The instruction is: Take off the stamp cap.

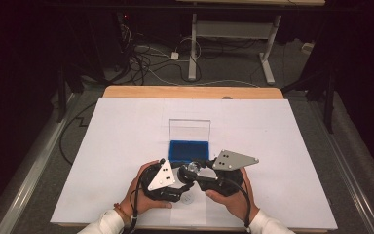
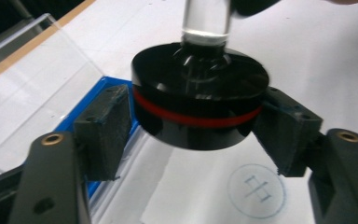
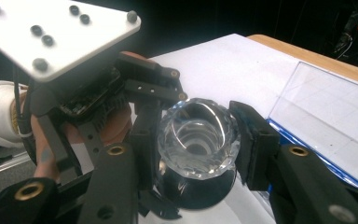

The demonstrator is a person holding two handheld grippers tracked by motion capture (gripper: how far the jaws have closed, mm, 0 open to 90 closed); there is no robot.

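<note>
A black round base (image 2: 199, 100) with a red band carries a clear faceted glass piece (image 3: 198, 137) on top. My left gripper (image 2: 196, 126) is shut on the base, one pad on each side. My right gripper (image 3: 198, 140) is shut on the glass piece, whose stem (image 2: 205, 21) rises from the base. In the high view the two grippers, left (image 1: 181, 176) and right (image 1: 198, 169), meet over the object (image 1: 191, 169) near the table's front edge, just in front of a blue case (image 1: 189, 150). The object hangs above the white sheet.
The blue case has its clear lid (image 1: 190, 129) standing open behind it. A pencilled circle mark (image 2: 256, 190) lies on the white sheet (image 1: 126, 146) under the object. The wooden table edge (image 1: 190, 91) runs along the back. Cables and a desk frame (image 1: 193, 44) lie beyond.
</note>
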